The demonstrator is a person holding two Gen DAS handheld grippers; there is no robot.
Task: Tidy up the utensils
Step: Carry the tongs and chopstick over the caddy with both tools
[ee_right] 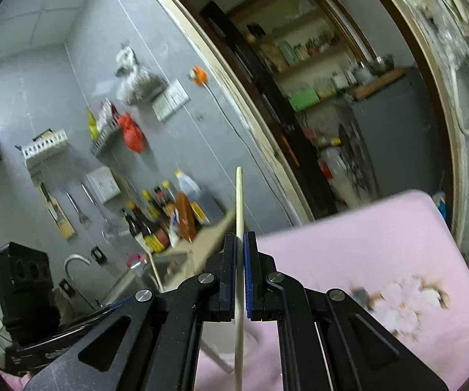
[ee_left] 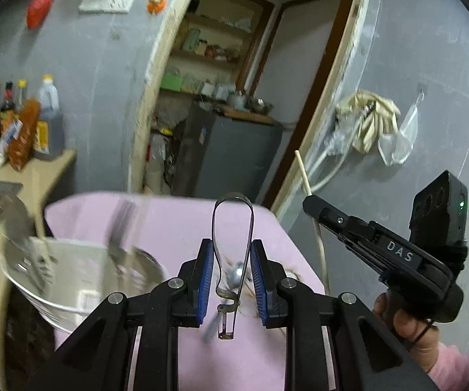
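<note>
Sauce bottles (ee_left: 16,123) are standing in a cluster on the beige surface (ee_left: 49,166), left of the doorway (ee_left: 234,81). A red bag (ee_left: 42,0) is hanging on the grey wall further left. Right of the doorway, pale gloves (ee_left: 369,117) and a clear plastic bag (ee_left: 399,140) are hanging. Through the doorway, a grey cabinet (ee_left: 231,153) is standing beneath cluttered shelves (ee_left: 211,49).

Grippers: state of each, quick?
Left gripper: closed on metal tongs.
Right gripper: closed on a chopstick.

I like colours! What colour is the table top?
Pink table top, with a burnt-looking patch; the right wrist view shows it best.
</note>
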